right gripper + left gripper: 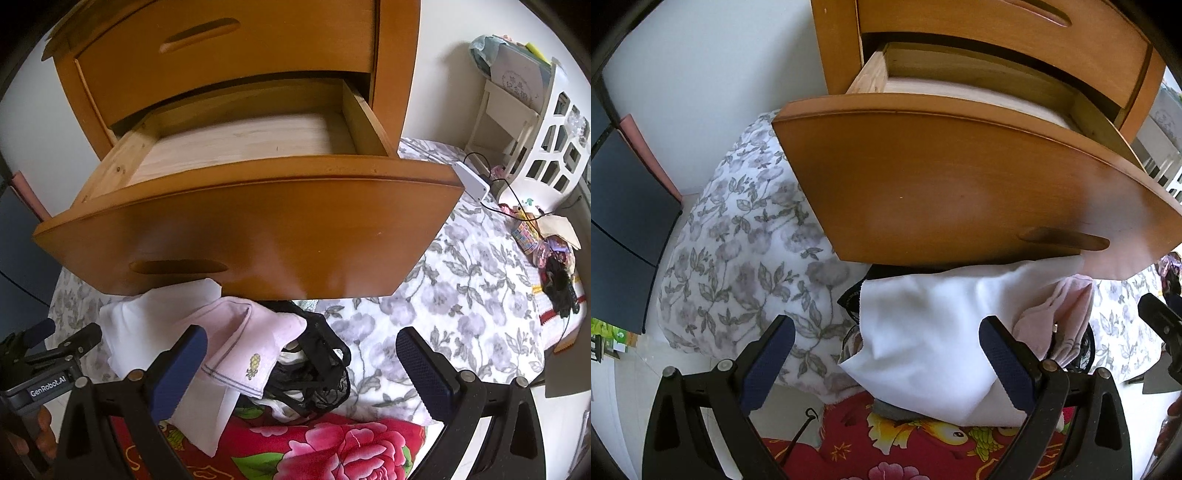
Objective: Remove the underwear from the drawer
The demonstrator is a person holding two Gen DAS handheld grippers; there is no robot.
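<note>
The lower drawer of a wooden nightstand stands pulled out, and its pale wood bottom shows bare. Below its front lies a pile of underwear on the bed: a white piece, a pink piece with a small pineapple print and black lace. My left gripper is open, hovering just over the white piece. My right gripper is open above the pink and black pieces. Neither holds anything.
A grey floral blanket covers the bed, with a red flowered cloth at the near edge. A white basket, a white charger with cable and small clutter sit at the right. Dark panels stand at the left.
</note>
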